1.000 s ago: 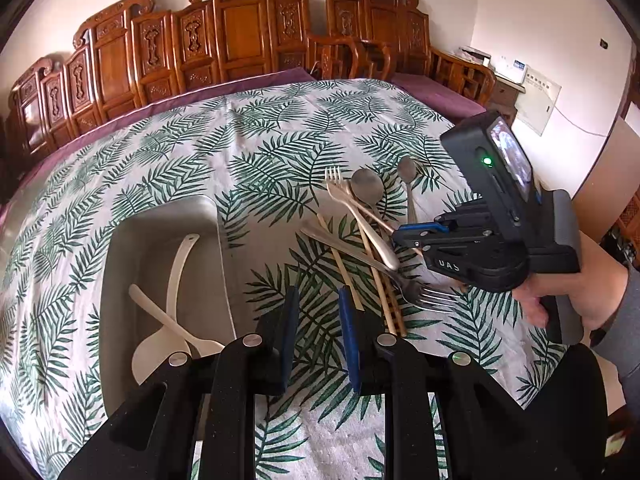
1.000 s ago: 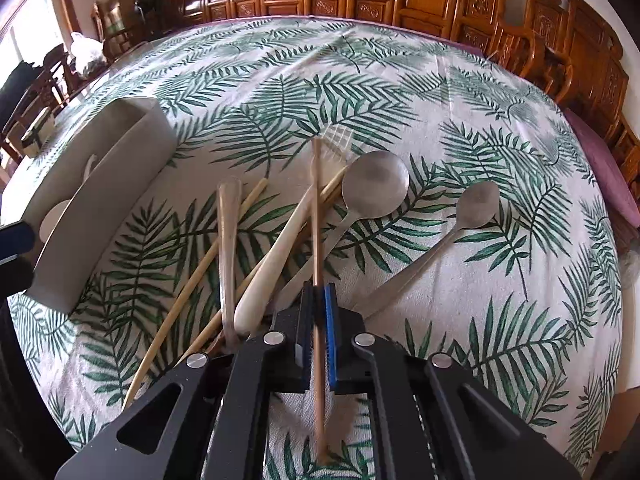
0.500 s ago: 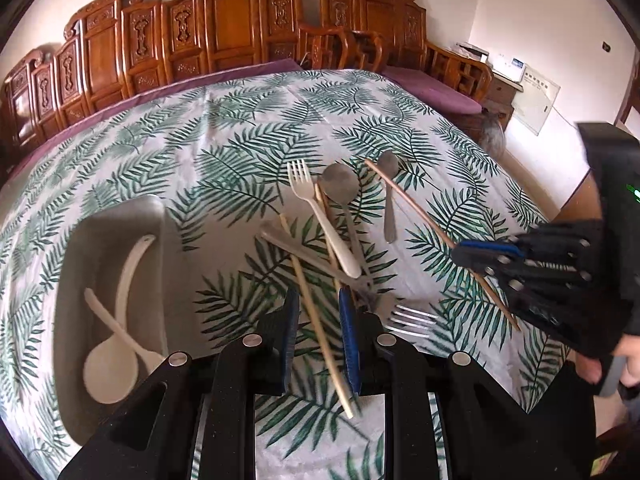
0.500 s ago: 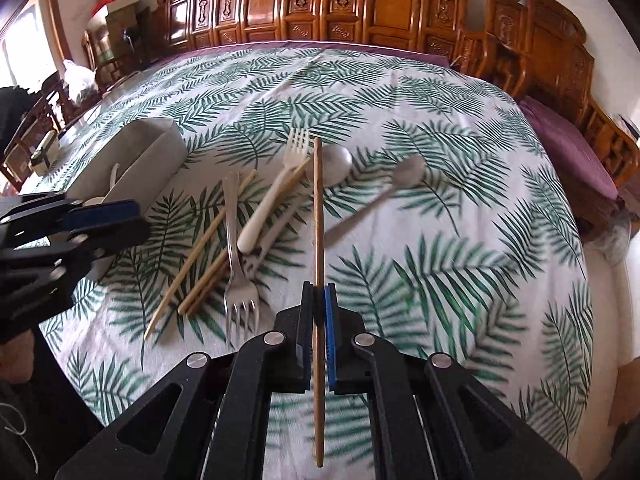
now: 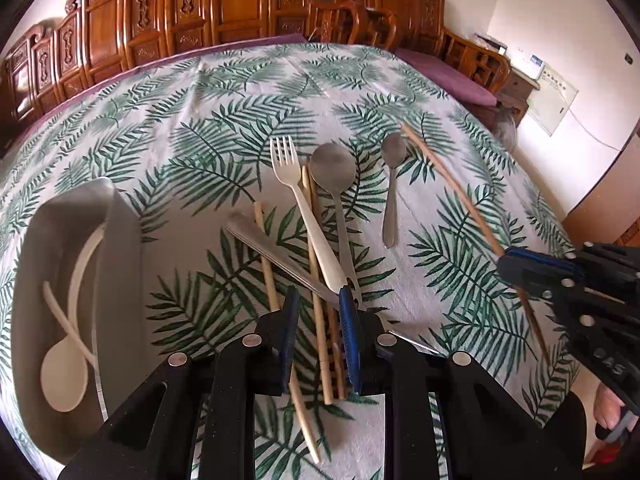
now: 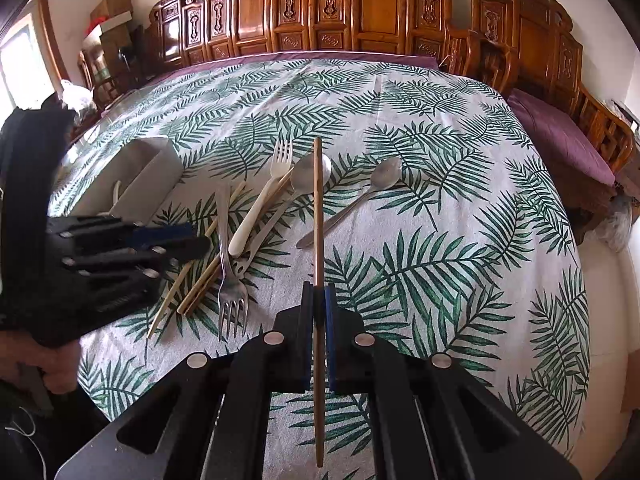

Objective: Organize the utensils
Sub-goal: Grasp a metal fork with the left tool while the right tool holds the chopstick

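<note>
One chopstick (image 6: 318, 216) is pinched upright between the pressed-together fingers of the right gripper (image 6: 319, 300), lifted clear of the pile, presumably for sorting. Lower centre in the left view, the left gripper (image 5: 319, 306) hangs slightly spread over the remaining chopsticks (image 5: 318, 312), gripping nothing. At left, the grey tray (image 5: 120, 248) holds two white spoons (image 5: 64, 372).

Matt woven cloth (image 5: 248, 92) with a printed fern pattern, faintly creased. Brushed metal on the large spoon (image 5: 333, 168), small spoon (image 5: 394, 148) and steel fork (image 6: 232, 300), dull sheen. Smooth cream plastic for the pale fork (image 5: 308, 216) and ladles (image 5: 64, 376). Bare, matt wood on the chopsticks (image 5: 320, 320). Smooth grey plastic tray (image 5: 120, 240). Glossy varnished carved wood on the chairs (image 6: 380, 12). Matt black plastic gripper bodies, blue rubbery pads (image 5: 350, 320).
</note>
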Demonstrator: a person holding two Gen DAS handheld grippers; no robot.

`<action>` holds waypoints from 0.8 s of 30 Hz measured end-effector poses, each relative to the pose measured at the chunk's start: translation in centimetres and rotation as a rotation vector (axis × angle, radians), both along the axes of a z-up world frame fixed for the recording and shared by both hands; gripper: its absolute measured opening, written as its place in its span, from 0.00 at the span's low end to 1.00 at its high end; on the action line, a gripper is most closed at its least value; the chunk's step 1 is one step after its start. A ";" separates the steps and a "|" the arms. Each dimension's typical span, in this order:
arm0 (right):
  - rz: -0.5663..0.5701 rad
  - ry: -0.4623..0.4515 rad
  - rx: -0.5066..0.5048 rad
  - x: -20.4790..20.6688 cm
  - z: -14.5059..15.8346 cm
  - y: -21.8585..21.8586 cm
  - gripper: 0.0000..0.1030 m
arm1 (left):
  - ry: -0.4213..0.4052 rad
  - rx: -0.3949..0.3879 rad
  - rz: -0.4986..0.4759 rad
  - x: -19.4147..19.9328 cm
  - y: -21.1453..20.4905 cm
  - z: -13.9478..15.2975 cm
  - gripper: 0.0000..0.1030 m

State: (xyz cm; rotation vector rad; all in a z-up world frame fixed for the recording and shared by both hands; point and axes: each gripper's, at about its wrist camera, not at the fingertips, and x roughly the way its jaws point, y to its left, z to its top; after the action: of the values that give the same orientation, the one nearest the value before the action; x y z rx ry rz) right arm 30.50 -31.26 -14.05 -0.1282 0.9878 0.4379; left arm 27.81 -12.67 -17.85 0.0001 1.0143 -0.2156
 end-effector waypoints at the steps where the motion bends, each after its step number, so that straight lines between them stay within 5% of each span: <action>1: 0.001 0.000 0.001 0.0 0.0 0.0 0.06 | 0.009 0.004 0.004 0.2 -0.2 -0.3 0.23; 24: -0.011 0.009 0.024 0.2 0.2 -0.6 0.06 | 0.078 0.081 -0.052 0.0 -1.6 -2.2 0.38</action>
State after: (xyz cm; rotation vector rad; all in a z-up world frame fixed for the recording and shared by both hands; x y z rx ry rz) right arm 30.74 -31.84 -13.84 -0.0989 0.9917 0.4404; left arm 27.84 -14.30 -20.09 0.0924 1.1014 -0.2226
